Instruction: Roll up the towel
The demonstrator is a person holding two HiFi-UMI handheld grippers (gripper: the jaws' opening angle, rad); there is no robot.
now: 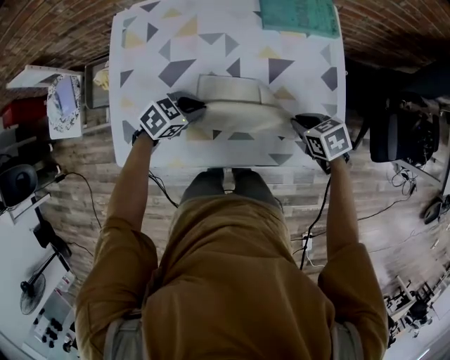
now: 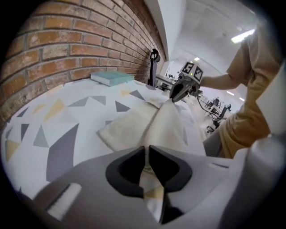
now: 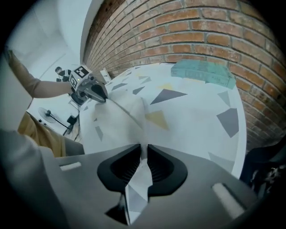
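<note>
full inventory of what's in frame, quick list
towel: 1, cream, table's near edge, front edge held between both grippers
table: 1, white with grey and yellow triangles, centre
flat item: 1, teal, table's far right corner
brick wall: 1, red-brown, behind table
left gripper: 1, grey, shut on towel's left end
right gripper: 1, grey, shut on towel's right end
person: 1, mustard top, at table's near edge

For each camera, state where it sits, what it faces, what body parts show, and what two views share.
Head view: on the head, facing down at towel and table; arms, torso, legs.
Left gripper view: on left gripper, facing right gripper across towel; right arm, torso.
Right gripper view: on right gripper, facing left gripper; left arm, torso.
Shared: both gripper views show the teal book.
</note>
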